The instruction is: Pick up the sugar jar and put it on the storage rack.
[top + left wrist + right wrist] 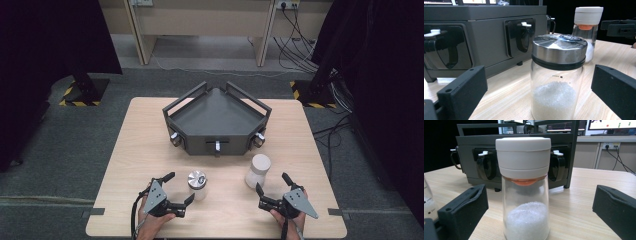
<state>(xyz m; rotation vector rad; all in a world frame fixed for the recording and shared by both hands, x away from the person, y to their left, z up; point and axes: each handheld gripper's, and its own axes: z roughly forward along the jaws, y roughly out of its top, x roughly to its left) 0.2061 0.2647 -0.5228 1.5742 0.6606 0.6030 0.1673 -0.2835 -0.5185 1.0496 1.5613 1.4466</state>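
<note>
Wood table (150,150): left gripper (175,187), right gripper (274,183) fingers wide, flanking jars, touching nothing

Very little can be read. The clear glass jar with the brushed steel lid (557,75) carries a tiny line of dark print on its wall, just under the black ring of the lid, too small to make out. At the left edge of the right gripper view, the same jar shows faint measuring marks, equally illegible. Nothing else bears readable text.
</note>
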